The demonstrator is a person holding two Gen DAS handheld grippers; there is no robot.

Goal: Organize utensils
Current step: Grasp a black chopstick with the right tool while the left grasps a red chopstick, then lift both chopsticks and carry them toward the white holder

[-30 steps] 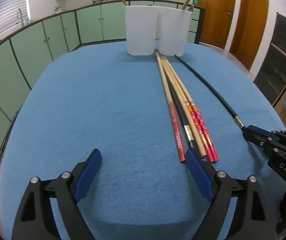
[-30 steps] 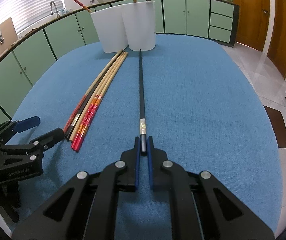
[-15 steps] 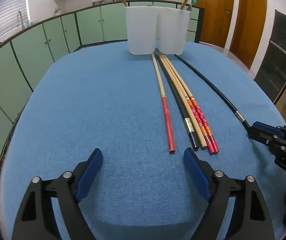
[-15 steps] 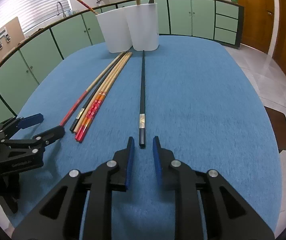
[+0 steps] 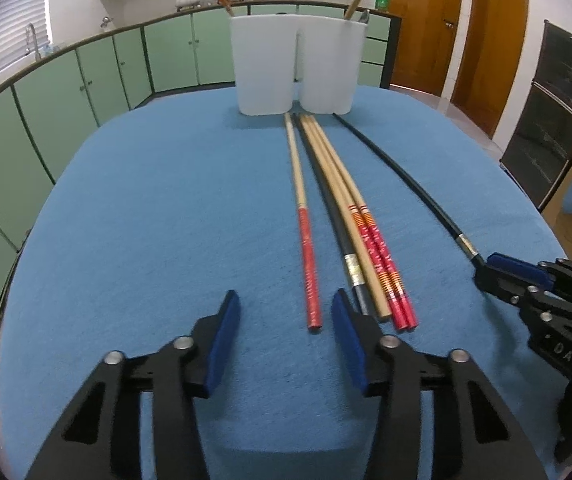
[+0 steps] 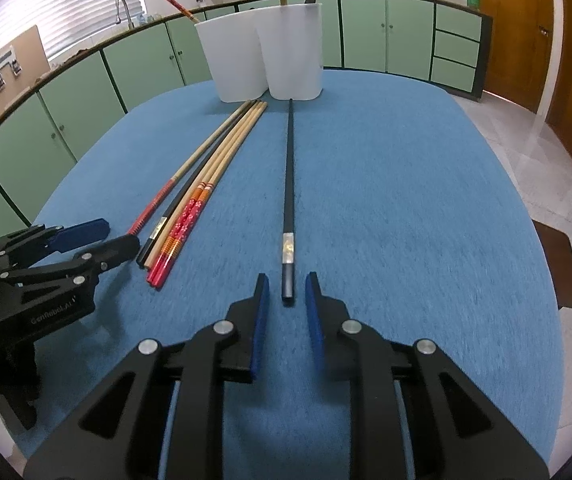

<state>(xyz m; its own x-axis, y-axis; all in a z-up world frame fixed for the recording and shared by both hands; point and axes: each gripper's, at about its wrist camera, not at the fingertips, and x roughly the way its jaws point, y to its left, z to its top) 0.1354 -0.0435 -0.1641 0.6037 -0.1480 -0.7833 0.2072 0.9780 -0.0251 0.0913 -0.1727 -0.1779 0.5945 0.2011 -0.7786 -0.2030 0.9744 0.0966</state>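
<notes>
Several chopsticks lie lengthwise on the blue table (image 5: 125,220). A wooden chopstick with a red end (image 5: 310,264) lies apart from the bundle, its end between the jaws of my left gripper (image 5: 286,314). Those jaws are closing and the pads stand clear of it. A lone black chopstick (image 6: 289,184) lies to the right, its near end between the jaws of my right gripper (image 6: 287,298). Those jaws are closing too, with gaps on both sides. The bundle (image 5: 360,240) holds a black chopstick and wooden ones with red patterned ends.
Two white cups (image 5: 265,68) (image 5: 332,68) stand side by side at the table's far end, each holding a utensil. My right gripper (image 5: 502,274) shows at the right of the left wrist view. Green cabinets ring the room; wooden doors stand at the far right.
My right gripper let go of the black chopstick's end and drew back a little. The red-ended chopstick now lies apart from the bundle, and my left gripper's jaws have narrowed around it.
</notes>
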